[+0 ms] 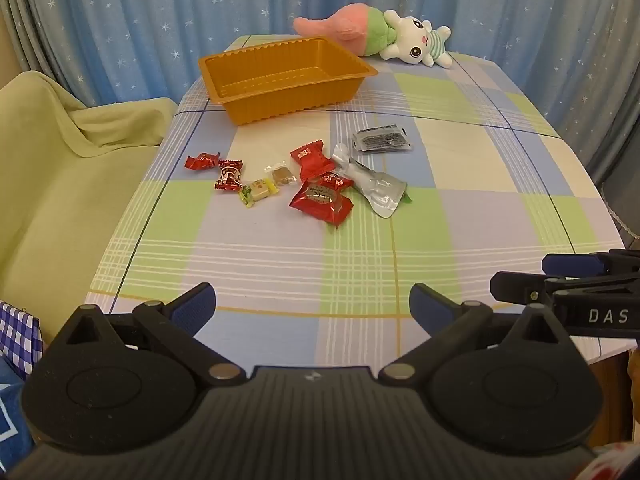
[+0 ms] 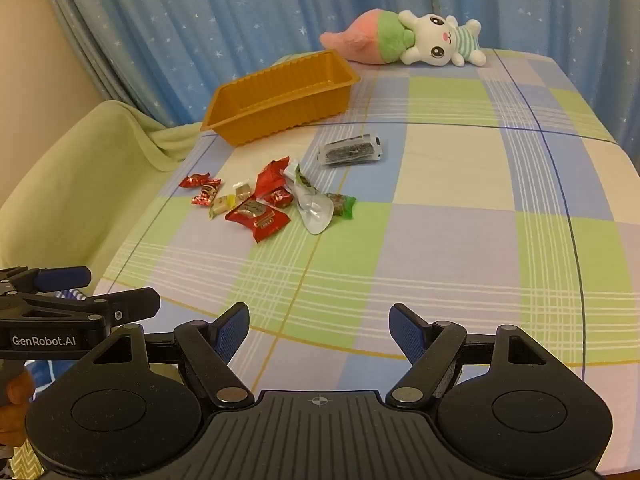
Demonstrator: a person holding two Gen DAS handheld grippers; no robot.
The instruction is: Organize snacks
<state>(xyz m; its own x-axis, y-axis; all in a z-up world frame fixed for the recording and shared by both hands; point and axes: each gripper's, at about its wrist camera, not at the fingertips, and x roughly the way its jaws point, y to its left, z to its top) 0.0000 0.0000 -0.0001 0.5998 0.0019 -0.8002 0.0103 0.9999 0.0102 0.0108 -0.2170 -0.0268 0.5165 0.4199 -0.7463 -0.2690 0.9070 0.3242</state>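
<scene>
While both hand-held grippers hover over the near edge of a checked tablecloth (image 1: pixel 460 152), a scatter of wrapped snacks lies at centre frame in the left wrist view. At the left edge of that view sits a chair draped in pale green cloth (image 1: pixel 52 160). Upper left of centre, an orange plastic tray (image 1: pixel 362 70) stands with nothing in it, its long axis running left to right and tilted slightly toward the upper right. Below it, from left to right, lie two small red candies (image 1: pixel 202 161), a yellow-green sweet (image 1: pixel 258 190), a clear-wrapped brown sweet (image 1: pixel 282 175), a red packet (image 1: pixel 312 159) and a larger red packet (image 1: pixel 322 200) lower down, then a crumpled silver pouch (image 1: pixel 374 188) whose long axis slants from upper left to lower right. A dark clear-wrapped packet (image 1: pixel 382 140) lies apart to the upper right, lengthwise across the frame. At the top right a plush rabbit (image 1: pixel 420 42) lies on its side against a pink and green plush (image 1: pixel 348 28), before a blue star-patterned curtain (image 1: pixel 140 20).

Along the bottom, the left gripper (image 1: pixel 312 308) has its blue-padded jaws spread wide with nothing between them. The right gripper (image 2: pixel 319 330), bottom centre in its own view, is likewise spread and empty; a green-wrapped snack (image 2: pixel 344 204) shows there beside the pouch.
</scene>
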